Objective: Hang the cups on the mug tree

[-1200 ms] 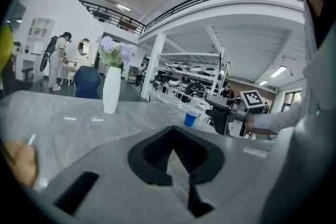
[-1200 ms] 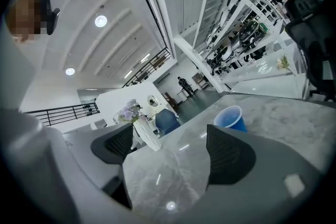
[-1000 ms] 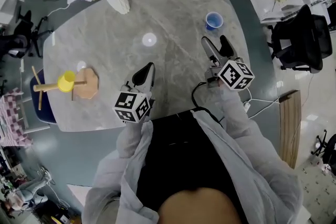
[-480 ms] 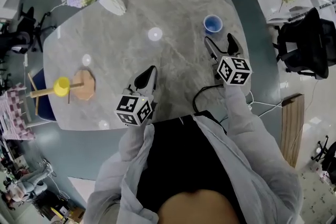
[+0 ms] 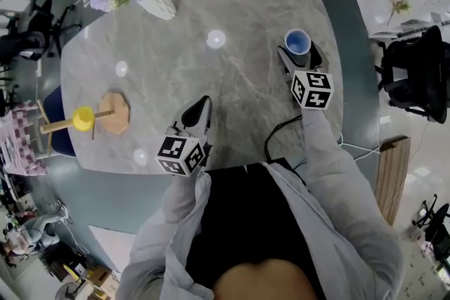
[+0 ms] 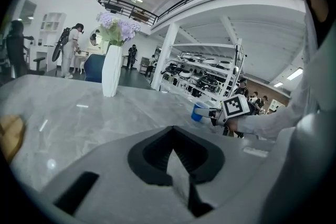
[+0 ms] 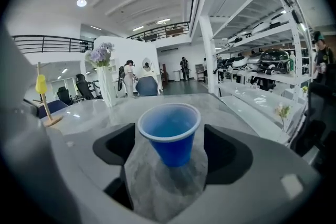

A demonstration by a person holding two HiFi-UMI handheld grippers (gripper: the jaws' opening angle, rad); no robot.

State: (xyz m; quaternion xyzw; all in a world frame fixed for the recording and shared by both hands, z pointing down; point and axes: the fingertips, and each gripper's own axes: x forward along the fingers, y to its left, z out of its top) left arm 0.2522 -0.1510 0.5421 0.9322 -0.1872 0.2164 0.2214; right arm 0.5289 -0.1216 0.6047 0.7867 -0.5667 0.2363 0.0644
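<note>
The blue cup [image 5: 297,41] stands upright on the bench [image 5: 232,3] near its right edge. The right gripper [image 5: 298,50] has its jaws apart, one on each side of the cup; in the right gripper view a gap shows on both sides, so neither jaw touches it. The left gripper [image 5: 202,103] hangs over the bench by the near edge, jaws together and empty, well apart from the cup. The mug tree [image 5: 112,112] stands near the left edge, with a yellow cup [image 5: 83,118] hanging on it. A white vase [image 5: 156,3] of flowers stands at the far left corner.
</note>
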